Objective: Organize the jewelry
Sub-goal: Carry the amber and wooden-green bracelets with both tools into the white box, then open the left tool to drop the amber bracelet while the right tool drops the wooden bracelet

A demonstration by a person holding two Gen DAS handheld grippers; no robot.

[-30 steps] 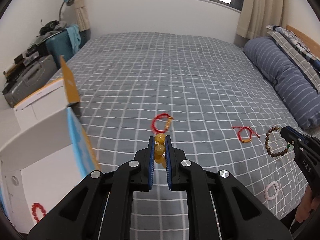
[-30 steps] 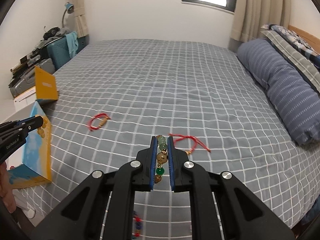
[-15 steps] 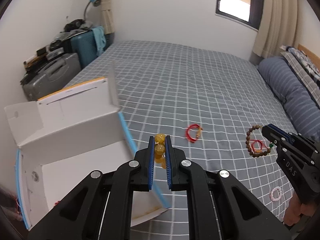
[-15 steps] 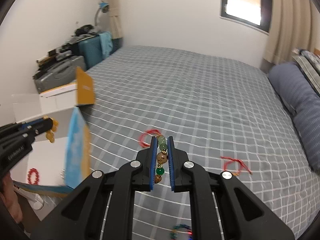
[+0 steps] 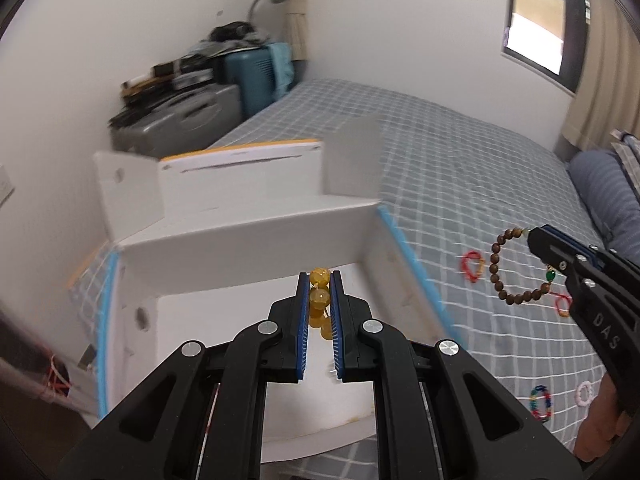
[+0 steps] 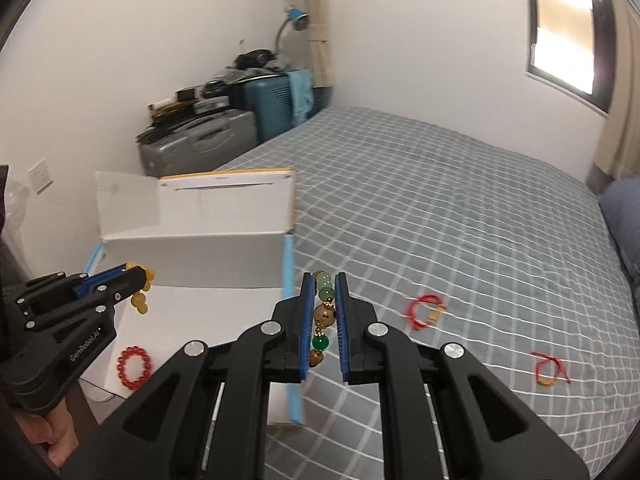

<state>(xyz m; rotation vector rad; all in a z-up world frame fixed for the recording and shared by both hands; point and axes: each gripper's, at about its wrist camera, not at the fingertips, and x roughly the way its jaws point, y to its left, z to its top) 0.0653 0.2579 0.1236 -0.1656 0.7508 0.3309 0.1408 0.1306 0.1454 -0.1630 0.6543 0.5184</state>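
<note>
Yellow beads (image 5: 319, 298) sit pinched between the closed jaws of the left gripper (image 5: 319, 280) above the open white box (image 5: 248, 248) in the left wrist view, with the right gripper (image 5: 534, 236) carrying a brown bracelet (image 5: 498, 264) over the checked bed (image 5: 460, 168). From the right wrist view, the right gripper (image 6: 324, 280) is clamped on that bracelet's green and brown beads (image 6: 323, 314) beside the box (image 6: 192, 252), where a red bracelet (image 6: 135, 367) lies inside, while two red cords (image 6: 426, 312) rest on the bed (image 6: 440, 200).

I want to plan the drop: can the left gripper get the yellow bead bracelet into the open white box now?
Probably yes. The left gripper, shut on the yellow bead bracelet, hangs over the open white box, flaps folded back, nothing blocking.
</note>
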